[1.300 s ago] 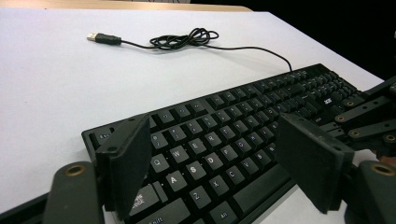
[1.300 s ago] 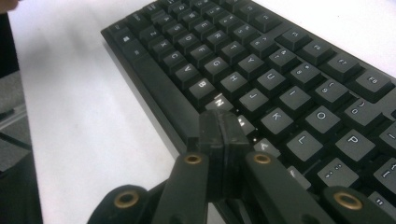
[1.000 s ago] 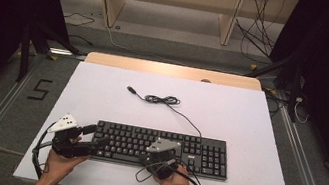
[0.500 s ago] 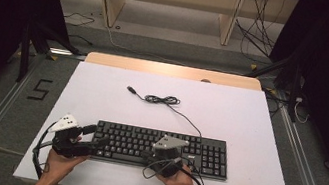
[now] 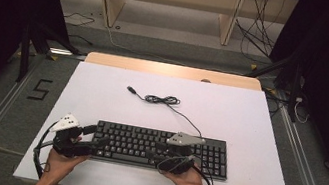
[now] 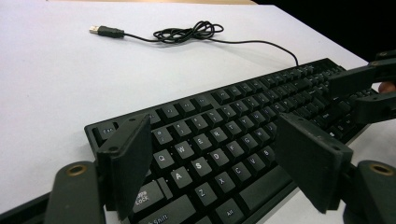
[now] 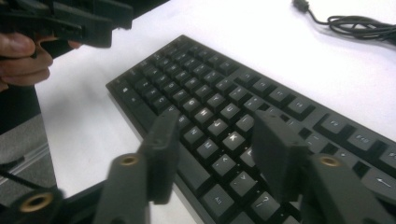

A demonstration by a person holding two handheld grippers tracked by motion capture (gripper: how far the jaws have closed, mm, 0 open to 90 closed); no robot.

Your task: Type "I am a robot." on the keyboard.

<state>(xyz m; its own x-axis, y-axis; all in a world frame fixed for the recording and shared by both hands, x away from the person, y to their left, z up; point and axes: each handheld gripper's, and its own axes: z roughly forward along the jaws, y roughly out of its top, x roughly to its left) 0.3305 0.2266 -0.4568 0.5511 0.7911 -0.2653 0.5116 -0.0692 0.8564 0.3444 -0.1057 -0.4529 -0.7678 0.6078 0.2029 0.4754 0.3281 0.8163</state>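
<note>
keyboard [image 5: 158, 148] lay flat at desk [image 5: 249, 117] front edge | left tongs [image 6: 219, 168] released over its left keys | right tongs [image 7: 217, 149] just opened, nothing between | risk: your low tongs could've snagged keycaps or shoved it

You are looking at a black full-size keyboard [image 5: 160, 148] that is lying flat on the white table [image 5: 256, 138], near the front edge and parallel to it. Its thin black cable [image 5: 170, 104] is running from the back edge toward the table middle, bunching in a small coil and ending in a free USB plug [image 5: 131, 89].
</note>
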